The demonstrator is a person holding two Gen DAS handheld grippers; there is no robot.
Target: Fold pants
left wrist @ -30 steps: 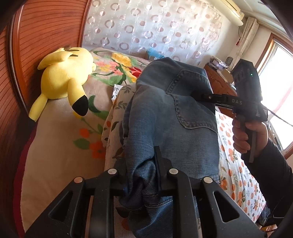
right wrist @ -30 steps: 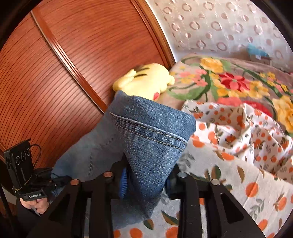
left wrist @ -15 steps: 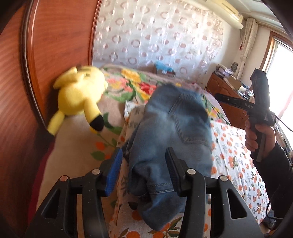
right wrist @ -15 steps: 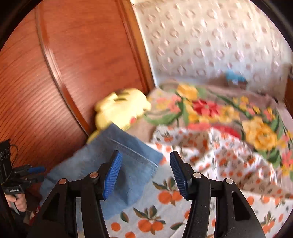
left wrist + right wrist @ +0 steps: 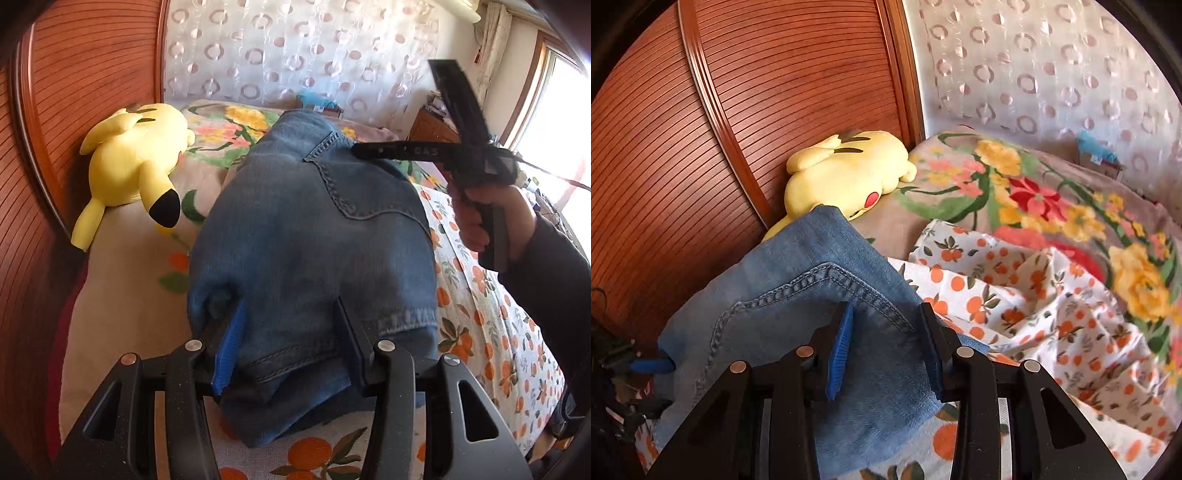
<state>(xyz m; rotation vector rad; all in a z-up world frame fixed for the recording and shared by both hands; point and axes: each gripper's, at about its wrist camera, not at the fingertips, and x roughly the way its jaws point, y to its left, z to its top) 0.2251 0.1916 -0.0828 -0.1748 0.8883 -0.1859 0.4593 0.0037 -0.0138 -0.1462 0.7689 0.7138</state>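
The jeans (image 5: 295, 221) lie in a folded heap on the bed, on the orange-print sheet (image 5: 480, 314), stretching from the left tool (image 5: 290, 343) away toward the far end of the bed. A back pocket faces up on the part farthest from that tool. The nearest fold, with a stitched hem, sits in the gap of the left tool. Its jaws have just been opening and stand apart, one on each side of the denim. The blue pad (image 5: 229, 350) still shows its face, so the cloth does not look clamped.

The right tool (image 5: 886, 347) is at the far end of the jeans, seen from the left tool, and is held by a hand (image 5: 491, 214) in a dark sleeve (image 5: 546, 280). Its jaws have just been closing, yet they are still apart. A stitched edge of the denim lies in and below the gap, and the pads do not look pressed on it.

Beyond the right tool and to its left, a yellow plush (image 5: 846, 177) lies against the wooden headboard (image 5: 701, 147). The plush is partly hidden behind the raised denim. Ahead of this tool and to its right, the sheet is rumpled over a flowered blanket (image 5: 1034, 192). A white curtain (image 5: 277, 55) with a ring pattern hangs past the bed.
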